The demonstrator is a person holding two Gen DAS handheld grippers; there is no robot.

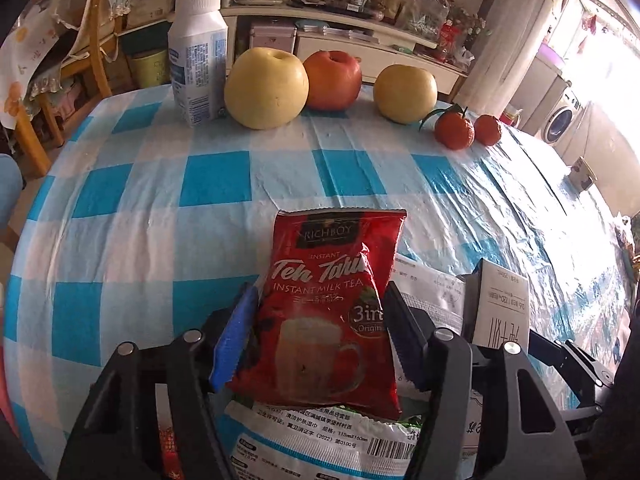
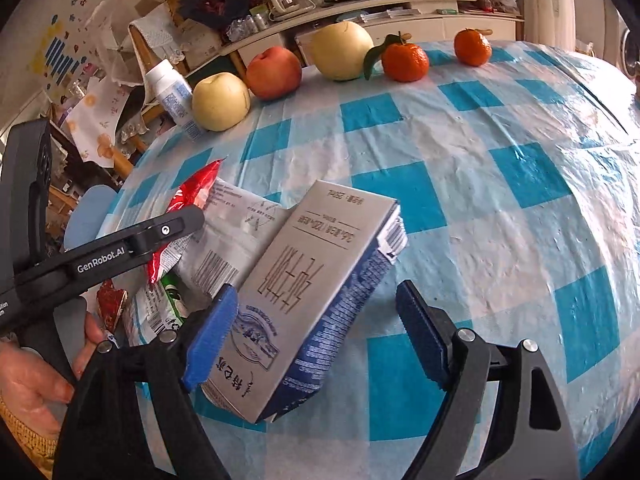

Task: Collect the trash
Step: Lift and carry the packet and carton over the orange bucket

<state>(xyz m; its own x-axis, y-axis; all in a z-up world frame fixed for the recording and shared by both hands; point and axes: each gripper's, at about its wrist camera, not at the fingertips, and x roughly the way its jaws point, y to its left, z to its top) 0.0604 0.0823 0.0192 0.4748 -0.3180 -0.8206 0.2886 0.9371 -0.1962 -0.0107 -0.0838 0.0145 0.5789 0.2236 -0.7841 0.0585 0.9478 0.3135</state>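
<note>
Carton (image 2: 308,292) lies between your right gripper (image 2: 316,336)'s spread jaws, ungripped, long axis pointing away toward the fruit, just right of the wrapper pile, where your left gripper (image 1: 320,336) already clamps the red tea packet (image 1: 332,308).

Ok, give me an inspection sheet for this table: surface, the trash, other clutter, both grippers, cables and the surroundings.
Surface: table under a blue-and-white checked plastic cloth.
Job's things: red milk tea sachet, grey drink carton, white wrappers piled at the near edge.
Clutter: white bottle, two yellow pears, red apple, two tangerines along the far edge.
Grippers: left gripper shut on the sachet; right gripper open, carton against one pad only.
Cables: nothing seen.
Surroundings: cluttered shelf, wooden chair, washing machine.
</note>
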